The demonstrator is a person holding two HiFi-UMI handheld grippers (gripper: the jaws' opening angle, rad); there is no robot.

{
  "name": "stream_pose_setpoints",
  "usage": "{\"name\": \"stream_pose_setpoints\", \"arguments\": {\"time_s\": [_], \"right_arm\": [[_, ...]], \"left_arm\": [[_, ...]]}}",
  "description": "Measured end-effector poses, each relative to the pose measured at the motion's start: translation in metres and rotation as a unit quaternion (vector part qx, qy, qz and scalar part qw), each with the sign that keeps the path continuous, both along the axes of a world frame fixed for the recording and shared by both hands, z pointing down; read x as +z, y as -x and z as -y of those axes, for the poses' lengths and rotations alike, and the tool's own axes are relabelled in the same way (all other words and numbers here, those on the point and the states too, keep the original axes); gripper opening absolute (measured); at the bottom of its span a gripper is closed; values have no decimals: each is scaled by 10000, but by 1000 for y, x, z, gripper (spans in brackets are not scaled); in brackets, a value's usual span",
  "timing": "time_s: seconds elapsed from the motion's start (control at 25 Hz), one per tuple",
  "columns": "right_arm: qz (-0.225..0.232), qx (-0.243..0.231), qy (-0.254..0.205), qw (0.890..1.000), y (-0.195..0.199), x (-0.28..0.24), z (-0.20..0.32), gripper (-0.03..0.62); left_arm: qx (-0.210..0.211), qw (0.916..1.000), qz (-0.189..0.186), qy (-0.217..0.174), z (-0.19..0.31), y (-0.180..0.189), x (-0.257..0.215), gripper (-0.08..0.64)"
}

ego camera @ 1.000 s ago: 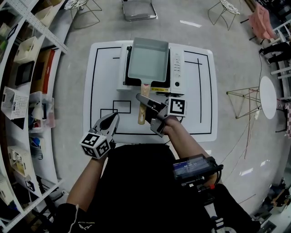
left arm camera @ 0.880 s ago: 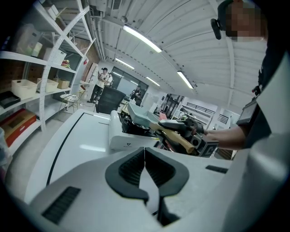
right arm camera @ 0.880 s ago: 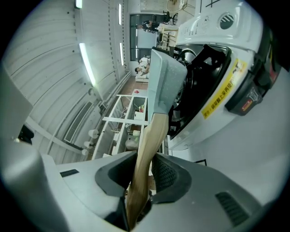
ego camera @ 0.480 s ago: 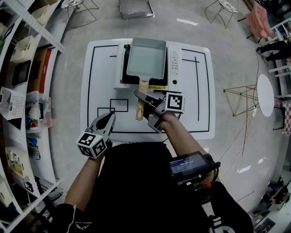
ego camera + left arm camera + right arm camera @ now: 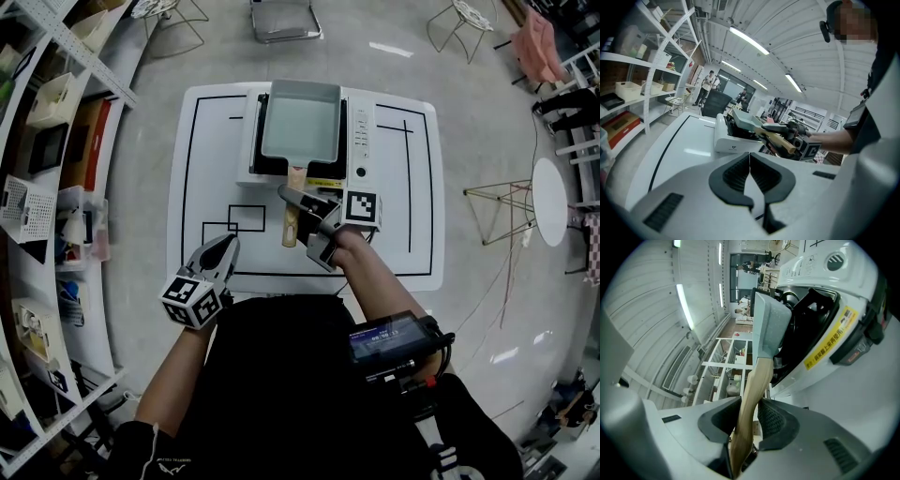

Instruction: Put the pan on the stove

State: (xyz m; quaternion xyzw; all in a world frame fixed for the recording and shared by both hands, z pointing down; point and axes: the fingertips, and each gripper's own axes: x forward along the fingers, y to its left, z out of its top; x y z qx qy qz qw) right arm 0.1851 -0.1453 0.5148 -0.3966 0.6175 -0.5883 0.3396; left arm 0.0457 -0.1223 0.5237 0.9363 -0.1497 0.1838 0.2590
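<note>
Releasing the pan (image 5: 300, 122) on the stove (image 5: 364, 141), the right gripper (image 5: 298, 228) had just been opening around its handle (image 5: 754, 376); backing off looked next. The left gripper (image 5: 228, 246) sat closed, empty.

Jaws just opening; pan handle (image 5: 751, 399) btwn, stove (image 5: 825, 319) beyond.

A white square table (image 5: 403, 225) stands on the grey floor (image 5: 150, 159). It has black lines (image 5: 191, 169) drawn on it, and small black boxes (image 5: 246, 219) near the front. A white stove (image 5: 364, 141) sits on the table at the back, near the middle.
</note>
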Motion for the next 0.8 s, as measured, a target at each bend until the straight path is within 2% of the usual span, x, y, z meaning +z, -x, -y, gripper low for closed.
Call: {"name": "stream_pose_setpoints", "arguments": {"time_s": [0.2,0.36,0.8], "right_arm": [[-116,56,21,9999,-2,0,-2,144],[-377,80,-12,9993,-4,4,-2,205],[-730,209,-285,9967,-11,0,-14,209]], "left_arm": [[-92,9999,39,-44,-9,1,-3,12],[-252,9996,85,-75,-17,8,-3,11],[-603,9980,102,-185,-37,30,-5,11]]}}
